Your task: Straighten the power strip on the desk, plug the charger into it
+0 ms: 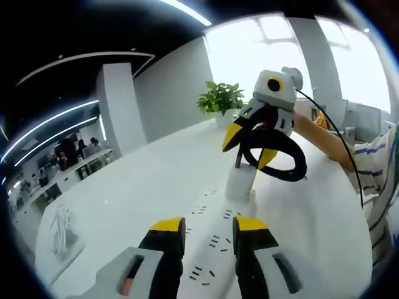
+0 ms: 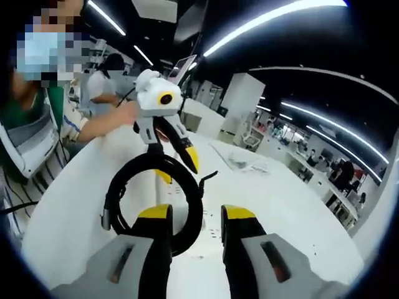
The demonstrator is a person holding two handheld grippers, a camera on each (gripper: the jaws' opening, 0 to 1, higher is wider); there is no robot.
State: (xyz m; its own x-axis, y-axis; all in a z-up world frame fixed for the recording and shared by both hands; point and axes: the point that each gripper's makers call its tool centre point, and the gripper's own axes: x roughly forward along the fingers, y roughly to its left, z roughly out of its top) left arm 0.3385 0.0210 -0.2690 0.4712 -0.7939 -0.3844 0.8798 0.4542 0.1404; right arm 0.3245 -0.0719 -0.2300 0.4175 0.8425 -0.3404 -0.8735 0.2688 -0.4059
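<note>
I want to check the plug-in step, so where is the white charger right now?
In the left gripper view the white charger stands on the power strip ahead of the left tool, directly under the right tool, whose jaws carry a black cable loop.

Bright window glare, ceiling strip lights, fisheye-warped edges.

Potted green plant (image 1: 221,99) at desk's far end; white cable bundle (image 1: 62,227) nearby.

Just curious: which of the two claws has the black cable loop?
The right claw: the black cable loop hangs at its yellow tips. The left claw is open with nothing in it.
</note>
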